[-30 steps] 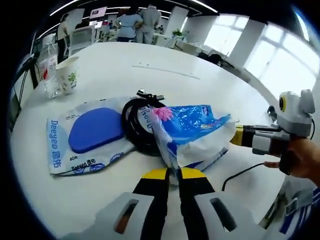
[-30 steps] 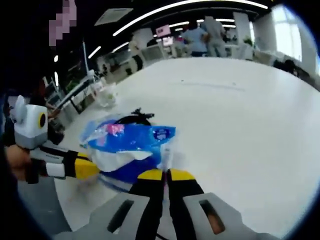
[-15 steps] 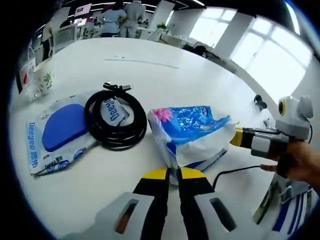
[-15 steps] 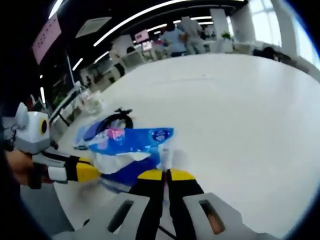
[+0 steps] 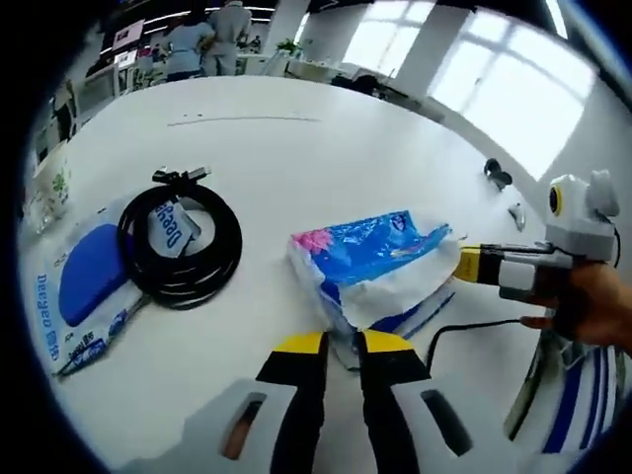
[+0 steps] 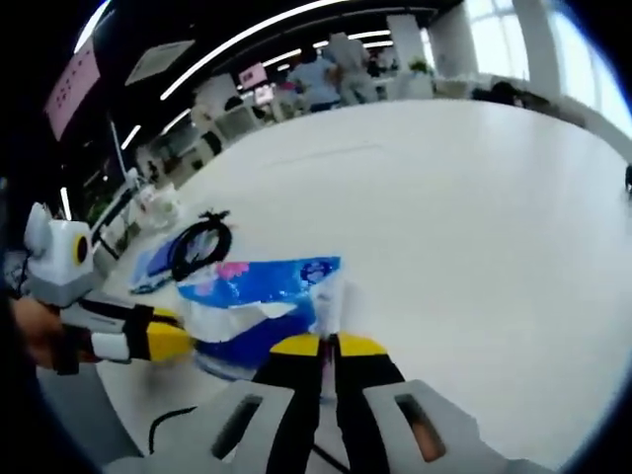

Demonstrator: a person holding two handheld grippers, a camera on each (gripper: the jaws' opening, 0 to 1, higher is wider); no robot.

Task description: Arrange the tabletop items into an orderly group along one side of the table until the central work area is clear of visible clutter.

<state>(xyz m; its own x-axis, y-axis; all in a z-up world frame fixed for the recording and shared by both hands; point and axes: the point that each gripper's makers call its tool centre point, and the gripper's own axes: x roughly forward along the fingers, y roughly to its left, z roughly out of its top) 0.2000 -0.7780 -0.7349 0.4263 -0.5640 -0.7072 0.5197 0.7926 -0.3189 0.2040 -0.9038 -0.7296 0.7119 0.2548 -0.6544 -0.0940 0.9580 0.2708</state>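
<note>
Two grippers pinched the blue tissue pack (image 5: 370,262) by opposite ends on the white table (image 5: 326,148), the left gripper (image 5: 343,346) and right gripper (image 6: 328,346) both closed on its wrapper, with the coiled black cable (image 5: 178,242) lying well apart beside it.

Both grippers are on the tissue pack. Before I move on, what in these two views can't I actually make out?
- Tissue pack: its underside and near end, left gripper view, hidden behind the left gripper.
- Wipes pack: partly under the cable coil, its print warped near the rim.
- Cup: cut off at the left edge.
- Small dark things on the far table: too small to name.
- Right gripper: the edge it pinches is blurred in its own view.
</note>
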